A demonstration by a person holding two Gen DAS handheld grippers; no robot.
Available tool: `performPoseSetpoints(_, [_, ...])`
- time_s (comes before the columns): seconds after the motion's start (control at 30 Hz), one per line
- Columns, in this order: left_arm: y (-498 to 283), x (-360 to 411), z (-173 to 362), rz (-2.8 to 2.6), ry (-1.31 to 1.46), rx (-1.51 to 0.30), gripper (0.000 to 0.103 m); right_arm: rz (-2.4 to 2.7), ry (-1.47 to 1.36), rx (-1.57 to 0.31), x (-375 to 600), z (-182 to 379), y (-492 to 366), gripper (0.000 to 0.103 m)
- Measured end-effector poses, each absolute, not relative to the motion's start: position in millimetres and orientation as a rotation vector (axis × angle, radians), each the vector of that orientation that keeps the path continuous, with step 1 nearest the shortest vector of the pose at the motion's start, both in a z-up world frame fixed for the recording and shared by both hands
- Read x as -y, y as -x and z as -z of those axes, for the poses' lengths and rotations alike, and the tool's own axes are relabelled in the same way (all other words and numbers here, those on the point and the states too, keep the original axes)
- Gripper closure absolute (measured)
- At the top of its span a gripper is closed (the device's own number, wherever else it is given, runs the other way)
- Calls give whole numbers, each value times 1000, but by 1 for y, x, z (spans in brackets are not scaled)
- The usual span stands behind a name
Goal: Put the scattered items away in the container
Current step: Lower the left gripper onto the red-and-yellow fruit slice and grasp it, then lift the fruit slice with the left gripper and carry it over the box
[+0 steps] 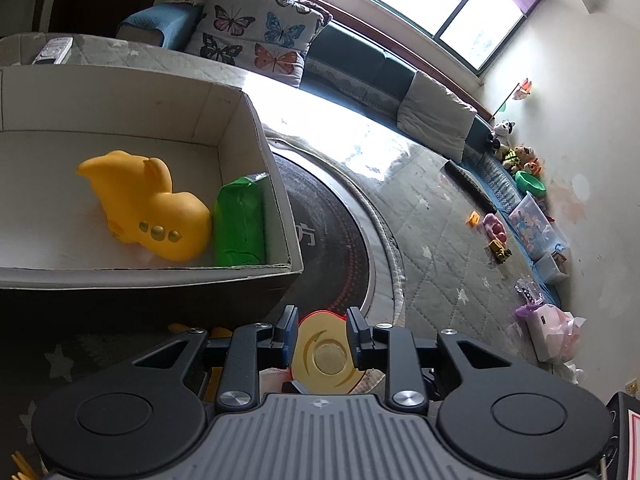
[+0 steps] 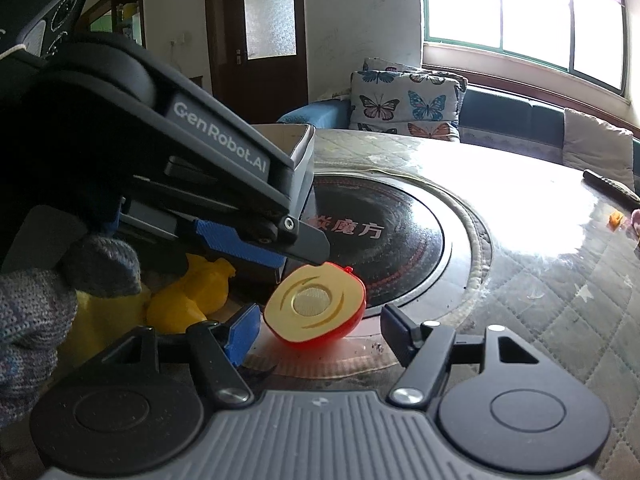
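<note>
Yellow toy (image 1: 148,204) and green packet (image 1: 239,220) lie in the box (image 1: 276,184); left gripper (image 1: 322,334) clamps the apple half (image 1: 324,354), right gripper (image 2: 316,330) gapes, more yellow toys (image 2: 188,300) wait.

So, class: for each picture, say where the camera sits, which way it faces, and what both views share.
Left wrist: on the left gripper, facing the box and sofa; its fingers hold the toy apple half.
Right wrist: on the open right gripper, facing the window; the left gripper and a gloved hand show.
Shared: apple half, box, butterfly cushion.
</note>
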State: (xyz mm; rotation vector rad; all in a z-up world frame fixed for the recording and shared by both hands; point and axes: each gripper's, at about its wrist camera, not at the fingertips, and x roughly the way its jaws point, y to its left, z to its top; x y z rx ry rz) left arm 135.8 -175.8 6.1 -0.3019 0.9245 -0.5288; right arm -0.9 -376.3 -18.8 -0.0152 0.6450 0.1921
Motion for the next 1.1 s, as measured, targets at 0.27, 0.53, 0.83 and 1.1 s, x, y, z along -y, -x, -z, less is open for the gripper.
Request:
performPoseSetpoints(0.27, [-143, 176, 0, 525, 324, -951, 74, -199, 20, -652, 376, 20, -3, 41])
performPoseSetpoints(0.53, [-147, 177, 4, 523, 342, -973, 72, -205, 18, -656, 377, 21, -2, 44])
performPoseSetpoints(0.83, [-148, 181, 7, 516, 337, -986, 72, -194, 30, -644, 380, 18, -1, 43])
performPoseSetpoints(1.1, [-146, 185, 5, 531, 327, -992, 72, -192, 18, -641, 384, 18, 1, 44])
